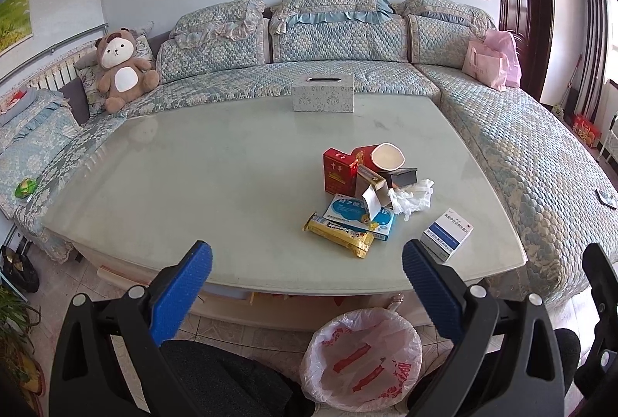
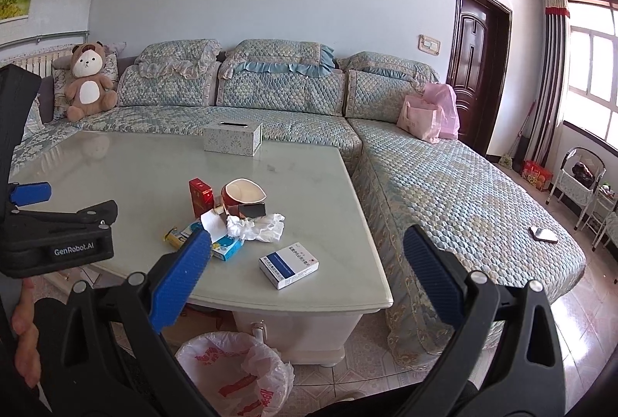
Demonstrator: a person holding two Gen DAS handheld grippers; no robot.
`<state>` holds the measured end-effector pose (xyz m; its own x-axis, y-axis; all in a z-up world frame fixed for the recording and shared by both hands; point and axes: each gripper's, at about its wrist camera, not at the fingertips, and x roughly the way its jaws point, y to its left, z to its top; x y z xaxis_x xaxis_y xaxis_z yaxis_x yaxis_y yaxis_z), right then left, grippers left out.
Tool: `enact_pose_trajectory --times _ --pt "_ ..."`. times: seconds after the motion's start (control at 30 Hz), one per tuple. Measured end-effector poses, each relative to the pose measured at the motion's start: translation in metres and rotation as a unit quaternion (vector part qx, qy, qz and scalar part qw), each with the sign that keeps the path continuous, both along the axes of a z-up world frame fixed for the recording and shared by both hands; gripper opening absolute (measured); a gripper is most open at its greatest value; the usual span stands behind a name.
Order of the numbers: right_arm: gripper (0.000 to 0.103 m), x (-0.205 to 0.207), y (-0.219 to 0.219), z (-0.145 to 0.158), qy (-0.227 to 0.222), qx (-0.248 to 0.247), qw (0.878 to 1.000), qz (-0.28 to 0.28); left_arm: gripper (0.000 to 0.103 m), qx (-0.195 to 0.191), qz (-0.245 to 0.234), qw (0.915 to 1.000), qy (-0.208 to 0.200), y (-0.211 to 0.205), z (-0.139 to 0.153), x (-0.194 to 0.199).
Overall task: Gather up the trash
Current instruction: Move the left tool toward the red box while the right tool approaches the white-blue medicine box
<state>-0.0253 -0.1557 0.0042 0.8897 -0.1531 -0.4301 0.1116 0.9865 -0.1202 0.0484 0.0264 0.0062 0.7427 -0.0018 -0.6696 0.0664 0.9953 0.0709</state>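
Observation:
Trash lies in a pile on the glass table (image 1: 193, 177): a red cigarette pack (image 1: 339, 172), a red paper cup (image 1: 382, 157) on its side, a crumpled white tissue (image 1: 411, 199), a blue box (image 1: 361, 218) and a yellow wrapper (image 1: 340, 234). A white-and-blue medicine box (image 1: 447, 234) lies apart near the table's front right corner; it also shows in the right wrist view (image 2: 289, 264). A bin with a plastic liner (image 1: 361, 359) stands on the floor below the table's front edge. My left gripper (image 1: 307, 260) is open and empty above the front edge. My right gripper (image 2: 307, 247) is open and empty, near the medicine box.
A patterned tissue box (image 1: 323, 93) stands at the table's far edge. A quilted corner sofa (image 1: 521, 154) wraps the table, with a teddy bear (image 1: 119, 67) and pink bags (image 1: 490, 61) on it. A phone (image 2: 544, 234) lies on the sofa's right part.

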Motion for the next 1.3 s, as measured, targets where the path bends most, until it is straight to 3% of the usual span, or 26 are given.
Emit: enact_pose_trajectory --times 0.1,0.33,0.53,0.93,1.3 --pt "0.097 0.013 -0.010 0.008 0.010 -0.008 1.000 0.025 0.097 -0.004 -0.021 0.9996 0.018 0.008 0.009 0.022" --pt "0.097 0.053 -0.019 0.011 0.059 -0.016 0.994 0.092 0.097 0.033 -0.031 0.9984 0.034 0.012 0.030 0.065" --pt "0.097 0.092 -0.035 0.012 0.102 -0.005 0.986 0.135 0.097 0.043 -0.087 0.9920 0.081 0.002 0.023 0.105" --pt "0.097 0.154 -0.045 -0.017 0.240 0.002 0.945 0.221 0.097 0.089 -0.167 0.9697 0.154 -0.030 -0.007 0.170" --pt "0.097 0.194 -0.040 -0.057 0.313 -0.022 0.918 0.244 0.097 0.131 -0.201 0.9488 0.206 -0.055 -0.043 0.221"
